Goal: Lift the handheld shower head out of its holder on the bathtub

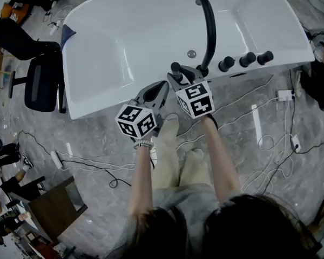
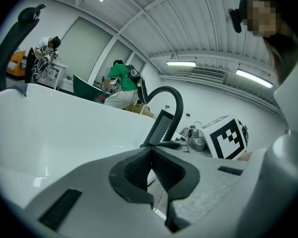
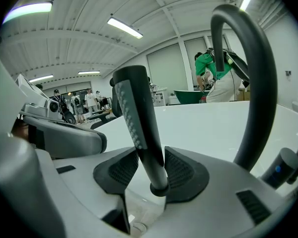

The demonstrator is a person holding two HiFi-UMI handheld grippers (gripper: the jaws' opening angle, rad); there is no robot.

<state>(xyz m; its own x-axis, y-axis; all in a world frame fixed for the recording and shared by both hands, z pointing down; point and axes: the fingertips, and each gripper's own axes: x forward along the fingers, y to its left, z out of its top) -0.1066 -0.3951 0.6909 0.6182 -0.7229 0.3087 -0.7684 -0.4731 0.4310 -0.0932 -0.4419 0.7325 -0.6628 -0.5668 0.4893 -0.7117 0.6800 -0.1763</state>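
Head view: square-patterned marker cubes point(image 1: 136, 121)

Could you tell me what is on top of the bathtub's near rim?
A curved spout, three knobs and the shower head; the right gripper hides most of its holder.

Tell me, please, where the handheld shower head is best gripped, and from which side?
Grip the handheld shower head on its slim stem just above the holder, from the tub's outer side. It stands nearly upright, widening upward; the right gripper's open fingers straddle that stem.
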